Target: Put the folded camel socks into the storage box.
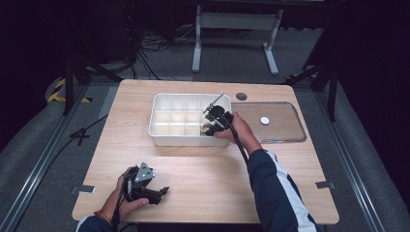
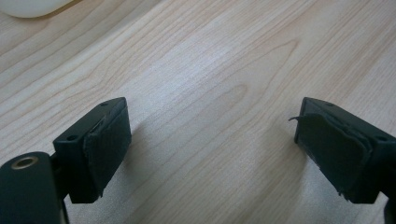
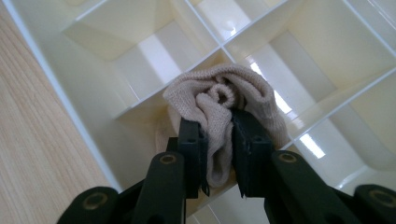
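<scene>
Your right tongs (image 3: 218,154) pinch the rolled sock (image 3: 224,100) over a near-row cell of the tray (image 1: 159,137). It's soft, light, probably squashy: grip the roll's middle. Left tongs (image 2: 210,144) gape empty above the tabletop (image 2: 224,60).

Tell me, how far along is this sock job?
Already done: the clear lid lies off, right of the white divided box. In hand: the right gripper holds a rolled beige sock over a near-row compartment. Left: letting go. The other compartments look empty, and the left gripper rests open on the table.
</scene>
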Tool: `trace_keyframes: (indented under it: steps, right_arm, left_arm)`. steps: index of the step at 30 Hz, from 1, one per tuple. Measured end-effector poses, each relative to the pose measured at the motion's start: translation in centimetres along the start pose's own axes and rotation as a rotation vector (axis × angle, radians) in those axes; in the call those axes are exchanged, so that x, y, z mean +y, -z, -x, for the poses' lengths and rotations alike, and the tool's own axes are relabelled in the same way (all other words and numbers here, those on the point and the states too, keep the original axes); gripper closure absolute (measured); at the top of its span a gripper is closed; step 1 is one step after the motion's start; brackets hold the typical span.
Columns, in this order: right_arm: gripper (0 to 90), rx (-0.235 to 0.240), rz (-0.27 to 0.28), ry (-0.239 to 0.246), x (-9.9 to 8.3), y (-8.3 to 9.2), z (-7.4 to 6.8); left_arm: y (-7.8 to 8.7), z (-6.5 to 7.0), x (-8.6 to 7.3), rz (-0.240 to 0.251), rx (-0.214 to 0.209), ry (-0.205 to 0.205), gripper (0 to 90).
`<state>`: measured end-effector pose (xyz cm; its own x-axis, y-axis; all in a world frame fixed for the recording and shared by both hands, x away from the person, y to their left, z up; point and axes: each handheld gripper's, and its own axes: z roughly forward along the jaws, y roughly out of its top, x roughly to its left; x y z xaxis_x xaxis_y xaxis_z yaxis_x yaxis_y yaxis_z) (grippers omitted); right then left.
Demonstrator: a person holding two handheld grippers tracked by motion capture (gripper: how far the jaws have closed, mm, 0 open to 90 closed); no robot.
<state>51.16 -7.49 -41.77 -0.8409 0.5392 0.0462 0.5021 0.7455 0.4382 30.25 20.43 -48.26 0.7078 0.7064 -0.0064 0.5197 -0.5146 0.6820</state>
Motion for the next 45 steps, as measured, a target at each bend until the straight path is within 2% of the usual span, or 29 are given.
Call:
trace_keyframes:
  steps: [2,5,8,14,17,21,22,26,30,33,34,45]
  right_arm:
    - [73.3,-0.024,-0.005,0.016,0.1,0.2,-0.3]
    - [72.4,-0.034,0.004,0.013,-0.1,0.3,-0.4]
    - [70.7,-0.025,0.028,-0.005,-0.3,0.6,-0.5]
    - [67.8,-0.046,0.032,0.012,-0.3,1.1,-0.6]
    - [66.2,-0.042,0.044,-0.002,-0.5,1.3,-0.5]
    - [61.9,-0.066,0.044,-0.001,-0.4,1.7,-0.8]
    - [58.3,-0.066,0.058,-0.001,-0.5,2.1,-0.9]
    - [54.4,-0.061,0.086,-0.012,-0.6,2.6,-1.1]
    - [49.9,-0.085,0.095,-0.011,-0.8,3.0,-1.2]
    - [43.4,-0.100,0.110,-0.016,-0.9,3.4,-1.3]
    - [40.2,-0.094,0.130,-0.027,-1.0,3.7,-1.4]
    - [35.2,-0.129,0.168,0.009,-1.2,5.3,-2.4]
  left_arm:
    - [0.1,0.0,0.0,0.000,-0.004,-0.006,12.4]
    - [0.0,0.1,-0.1,0.005,-0.005,-0.006,12.5]
    - [0.0,0.1,-0.1,0.007,-0.007,-0.004,12.5]
    - [0.0,0.1,-0.1,0.005,-0.012,-0.004,12.5]
    - [0.0,0.0,0.0,0.001,-0.014,-0.007,12.5]
    - [0.0,0.0,-0.1,0.003,-0.013,-0.008,12.5]
    - [0.0,0.0,-0.1,0.002,-0.013,-0.009,12.5]
    - [0.0,0.0,0.0,-0.001,-0.016,-0.009,12.4]
    - [0.0,0.1,-0.1,0.001,-0.018,-0.001,12.4]
    - [0.0,0.1,0.0,0.000,-0.019,-0.002,12.4]
    - [0.0,0.0,0.0,-0.001,-0.017,-0.002,12.4]
    - [0.0,0.0,0.0,0.000,-0.020,-0.001,12.4]
